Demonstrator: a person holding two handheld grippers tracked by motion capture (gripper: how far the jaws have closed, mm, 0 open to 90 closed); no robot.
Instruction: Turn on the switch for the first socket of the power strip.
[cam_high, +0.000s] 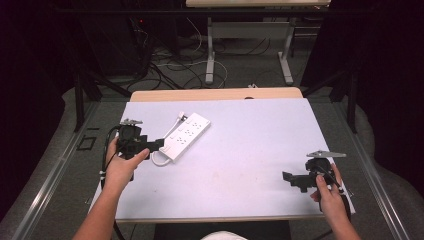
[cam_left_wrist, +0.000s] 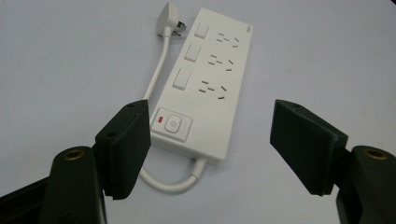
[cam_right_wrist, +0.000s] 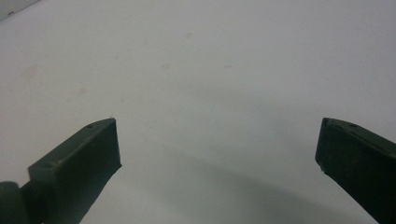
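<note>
A white power strip (cam_high: 186, 135) lies at an angle on the left part of the white table mat (cam_high: 240, 150), its short cord looping from the near end and its white plug (cam_high: 182, 115) beside the far end. My left gripper (cam_high: 159, 144) is just short of the strip's near end. In the left gripper view the strip (cam_left_wrist: 205, 79) with its switch (cam_left_wrist: 173, 124) lies ahead, its near end between the open jaws (cam_left_wrist: 210, 149), and the pads do not touch it. My right gripper (cam_high: 287, 178) rests open at the front right, its jaws (cam_right_wrist: 217, 154) wide over bare mat.
The mat covers a wooden table (cam_high: 215, 94) whose far edge shows behind it. Beyond stand a second table's legs (cam_high: 210, 55) and tangled cables (cam_high: 170, 65) on the floor. A metal rail (cam_high: 45, 180) runs along the left side.
</note>
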